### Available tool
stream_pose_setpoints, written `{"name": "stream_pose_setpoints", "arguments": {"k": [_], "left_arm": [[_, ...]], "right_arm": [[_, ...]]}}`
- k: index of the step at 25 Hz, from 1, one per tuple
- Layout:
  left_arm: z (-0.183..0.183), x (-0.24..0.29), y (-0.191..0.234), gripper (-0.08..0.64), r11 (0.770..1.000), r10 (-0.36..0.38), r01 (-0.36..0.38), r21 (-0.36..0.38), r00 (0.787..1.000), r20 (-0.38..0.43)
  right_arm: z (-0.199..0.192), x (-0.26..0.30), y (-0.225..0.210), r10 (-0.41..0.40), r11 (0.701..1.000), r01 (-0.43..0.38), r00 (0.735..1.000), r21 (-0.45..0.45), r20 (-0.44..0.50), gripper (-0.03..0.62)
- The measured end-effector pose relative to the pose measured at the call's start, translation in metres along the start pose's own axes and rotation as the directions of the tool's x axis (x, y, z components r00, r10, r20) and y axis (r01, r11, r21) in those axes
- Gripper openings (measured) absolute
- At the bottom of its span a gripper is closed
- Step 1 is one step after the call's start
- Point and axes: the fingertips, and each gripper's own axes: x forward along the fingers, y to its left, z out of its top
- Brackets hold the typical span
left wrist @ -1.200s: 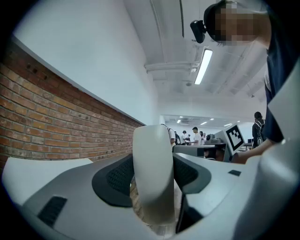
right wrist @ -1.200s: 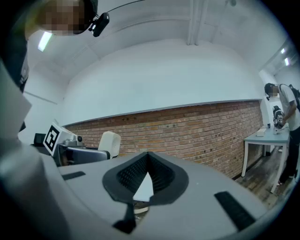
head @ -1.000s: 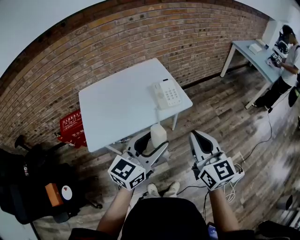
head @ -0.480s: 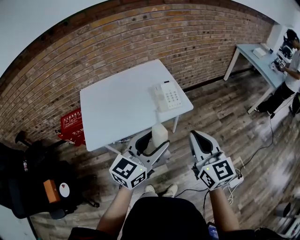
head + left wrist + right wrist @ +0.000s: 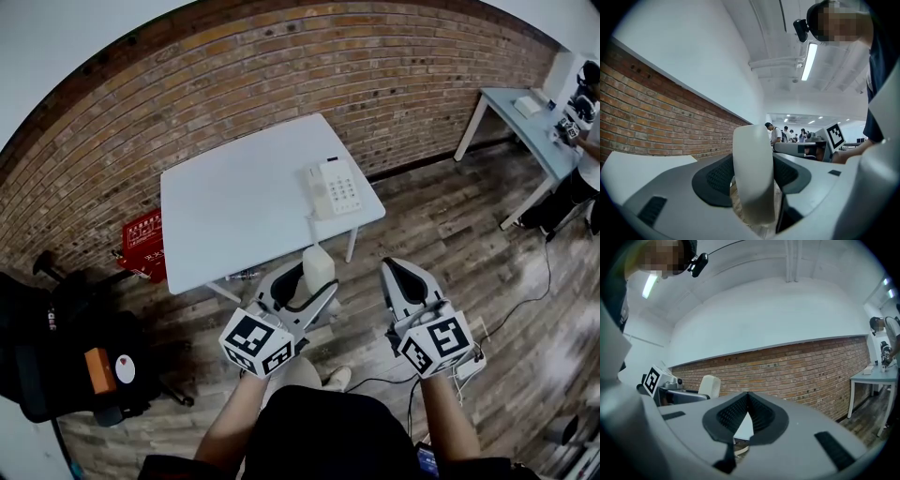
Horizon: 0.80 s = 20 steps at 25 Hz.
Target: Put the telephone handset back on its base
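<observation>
- Now the left gripper (image 5: 302, 289) fingers pinch the white handset (image 5: 318, 265), upright, off the worktop (image 5: 234, 216).
- Right gripper (image 5: 405, 277) fingers are pressed together, empty.
- Telephone base (image 5: 335, 187) sits near the worktop's right edge.

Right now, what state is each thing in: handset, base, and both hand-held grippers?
Handset: off its base, clamped in the left hand-held gripper.
Telephone base: on the table, cradle empty.
Left hand-held gripper: shut on the handset.
Right hand-held gripper: shut, empty.

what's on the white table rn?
Only the telephone base, near the table's right front corner. The handset is off it, in the left gripper. Nothing covers the table.
</observation>
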Motion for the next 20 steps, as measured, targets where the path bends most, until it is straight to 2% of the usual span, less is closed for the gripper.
{"name": "stream_pose_setpoints", "arguments": {"k": [20], "left_arm": [[0.004, 0.020, -0.010, 0.255, 0.999, 0.029, -0.029, 0.021, 1.000, -0.008]], "right_arm": [[-0.001, 0.005, -0.021, 0.047, 0.999, -0.047, 0.999, 0.025, 0.012, 0.012]]}}
